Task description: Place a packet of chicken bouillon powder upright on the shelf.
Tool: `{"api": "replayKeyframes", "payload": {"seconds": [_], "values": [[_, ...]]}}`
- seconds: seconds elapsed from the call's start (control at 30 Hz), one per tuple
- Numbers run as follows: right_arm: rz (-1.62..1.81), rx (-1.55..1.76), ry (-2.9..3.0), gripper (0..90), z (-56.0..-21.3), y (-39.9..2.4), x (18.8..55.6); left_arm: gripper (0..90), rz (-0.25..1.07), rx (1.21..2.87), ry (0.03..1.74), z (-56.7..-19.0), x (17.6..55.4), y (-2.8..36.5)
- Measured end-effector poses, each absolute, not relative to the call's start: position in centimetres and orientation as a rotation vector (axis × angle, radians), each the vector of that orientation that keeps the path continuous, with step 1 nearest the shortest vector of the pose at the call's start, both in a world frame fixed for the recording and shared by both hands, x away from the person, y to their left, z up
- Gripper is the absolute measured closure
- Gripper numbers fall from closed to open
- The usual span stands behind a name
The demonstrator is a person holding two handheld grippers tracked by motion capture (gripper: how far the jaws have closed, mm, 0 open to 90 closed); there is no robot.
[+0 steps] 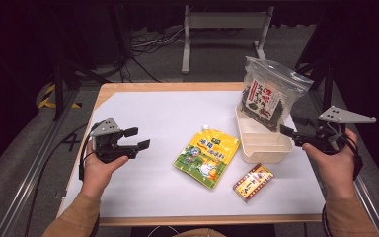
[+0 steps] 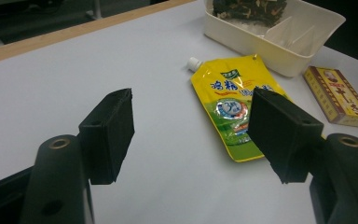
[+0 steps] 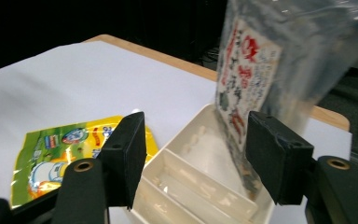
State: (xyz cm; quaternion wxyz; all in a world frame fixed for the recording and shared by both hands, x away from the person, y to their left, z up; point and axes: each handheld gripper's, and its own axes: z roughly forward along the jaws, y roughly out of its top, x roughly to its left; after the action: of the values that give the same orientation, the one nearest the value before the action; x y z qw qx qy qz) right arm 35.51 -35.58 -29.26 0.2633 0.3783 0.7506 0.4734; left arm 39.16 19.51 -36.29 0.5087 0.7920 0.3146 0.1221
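A yellow-green spouted pouch (image 1: 207, 155) (image 2: 235, 109) (image 3: 60, 149) lies flat at the table's middle. Right of it stands a cream divided tray (image 1: 261, 157) (image 2: 279, 60) (image 3: 200, 154), and a clear bag of dark seaweed (image 1: 266, 96) (image 2: 249, 9) (image 3: 261, 60) stands upright in its far end. A red-and-yellow box (image 1: 253, 182) (image 2: 338, 95) lies in front of the tray. My left gripper (image 1: 137, 138) (image 2: 191, 116) hovers left of the pouch, open and empty. My right gripper (image 1: 292, 126) (image 3: 196, 140) is open and empty just right of the tray, pointing at the bag.
White paper (image 1: 153, 113) covers the wooden table (image 1: 128, 88). Bare paper spreads across the back left. A metal stand (image 1: 222, 22) and cables sit on the floor beyond the far edge.
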Motion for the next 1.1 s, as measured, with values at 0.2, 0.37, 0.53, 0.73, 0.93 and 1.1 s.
{"api": "replayKeyframes", "payload": {"seconds": [0.2, 0.37, 0.53, 0.73, 0.93, 1.1], "values": [[1.334, 0.997, 2.057, 38.8, -30.1, -34.2, 34.8, 34.9, 0.261, 1.917, 0.73, -36.0, 39.3, 18.3], [1.315, 0.989, 2.084, 38.6, -30.6, -33.6, 34.6, 35.2, 0.244, 1.931, 0.738, -35.7, 39.6, 17.3], [1.307, 0.983, 2.092, 38.2, -30.8, -33.3, 34.1, 32.3, 0.172, 1.948, 0.729, -35.5, 40.3, 15.8], [1.273, 0.991, 2.1, 38.1, -31.3, -33.2, 33.3, 30.8, 0.113, 1.989, 0.708, -35.8, 41.3, 13.4], [1.254, 1.017, 2.081, 38.1, -31.5, -33.7, 32.5, 32.4, 0.067, 2.041, 0.718, -36.7, 42.5, 11.1], [1.244, 1.024, 2.073, 37.9, -31.5, -34.0, 32.2, 33.7, 0.046, 2.072, 0.757, -37.6, 43.3, 10.1]]}}
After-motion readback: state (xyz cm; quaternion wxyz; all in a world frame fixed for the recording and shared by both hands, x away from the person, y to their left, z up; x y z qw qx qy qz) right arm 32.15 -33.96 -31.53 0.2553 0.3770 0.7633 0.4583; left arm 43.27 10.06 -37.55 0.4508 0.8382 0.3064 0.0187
